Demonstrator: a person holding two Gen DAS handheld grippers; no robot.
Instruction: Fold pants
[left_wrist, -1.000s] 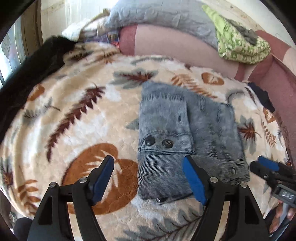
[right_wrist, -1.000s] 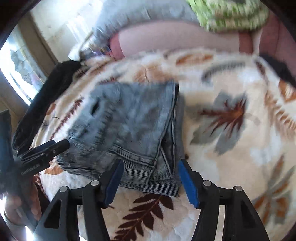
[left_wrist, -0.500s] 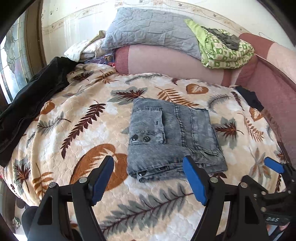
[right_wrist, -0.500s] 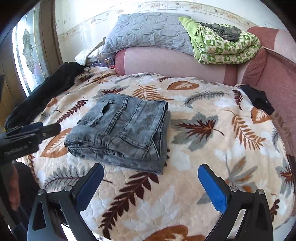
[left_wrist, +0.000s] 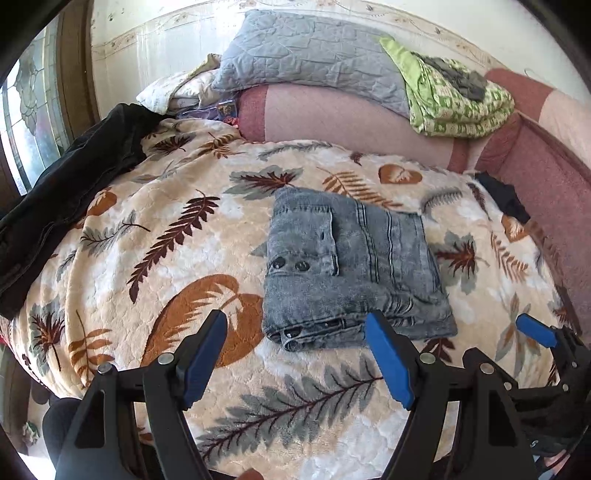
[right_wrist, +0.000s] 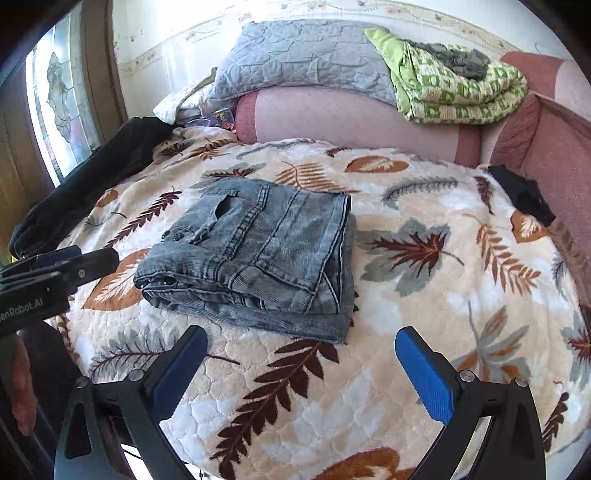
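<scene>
Grey denim pants (left_wrist: 351, 266) (right_wrist: 258, 254) lie folded into a compact rectangle in the middle of the leaf-print blanket (left_wrist: 177, 258) (right_wrist: 424, 295). My left gripper (left_wrist: 295, 350) hovers just short of the bundle's near edge, open, nothing between its blue pads. My right gripper (right_wrist: 301, 365) stands wide open in front of the bundle's near right corner, also empty. Each gripper shows at the edge of the other's view: the right gripper's fingers (left_wrist: 535, 332) at lower right, the left gripper's fingers (right_wrist: 74, 266) at left.
A dark garment (left_wrist: 62, 192) (right_wrist: 92, 184) lies along the blanket's left edge. A pink bolster (left_wrist: 351, 114), a grey quilted pillow (right_wrist: 306, 59) and a folded green patterned cloth (right_wrist: 461, 88) sit at the back. A small black cloth (right_wrist: 524, 192) lies at far right beside the pink side cushion.
Both grippers have pulled back and up from the folded pants, which stay on the blanket. The right gripper's jaws have spread wider and let go of the bundle's edge.
</scene>
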